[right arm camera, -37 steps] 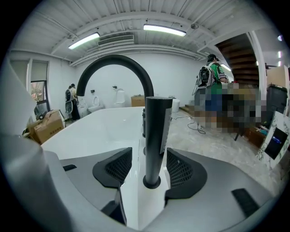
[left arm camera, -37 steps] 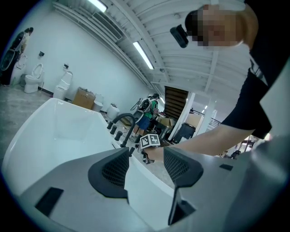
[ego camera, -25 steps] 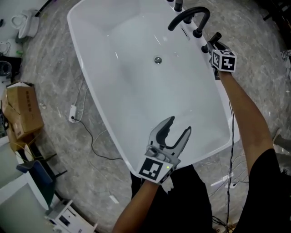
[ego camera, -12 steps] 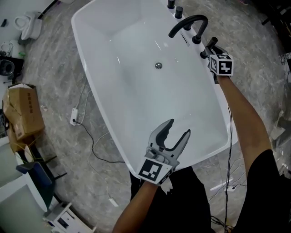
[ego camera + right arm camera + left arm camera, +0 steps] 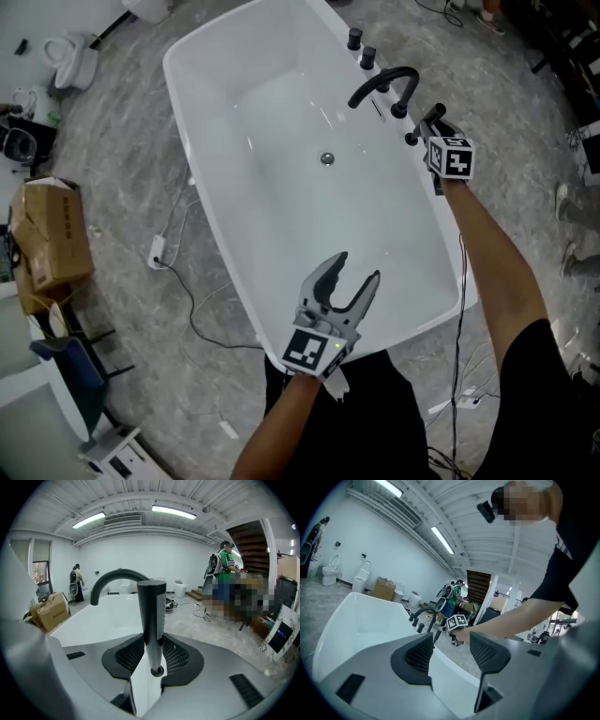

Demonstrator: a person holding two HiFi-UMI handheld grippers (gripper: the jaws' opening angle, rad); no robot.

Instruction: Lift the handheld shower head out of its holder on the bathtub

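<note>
- The black shower head (image 5: 151,616) stands upright by the faucet (image 5: 384,82) on the bathtub (image 5: 281,187) rim. The right tongs (image 5: 151,654) are clamped on its lower stem, and keeping it upright likely suits a straight pull from the holder.
- The left tongs (image 5: 450,651) hang wide and empty over the tub's near end, out of the way.

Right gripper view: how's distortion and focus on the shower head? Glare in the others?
Right gripper view: strong fisheye, dark corners; shower head sharp, ceiling lights blown out. Head view: even light, faint glare streaks on the bathtub. Left gripper view: same fisheye, far right washed out.
</note>
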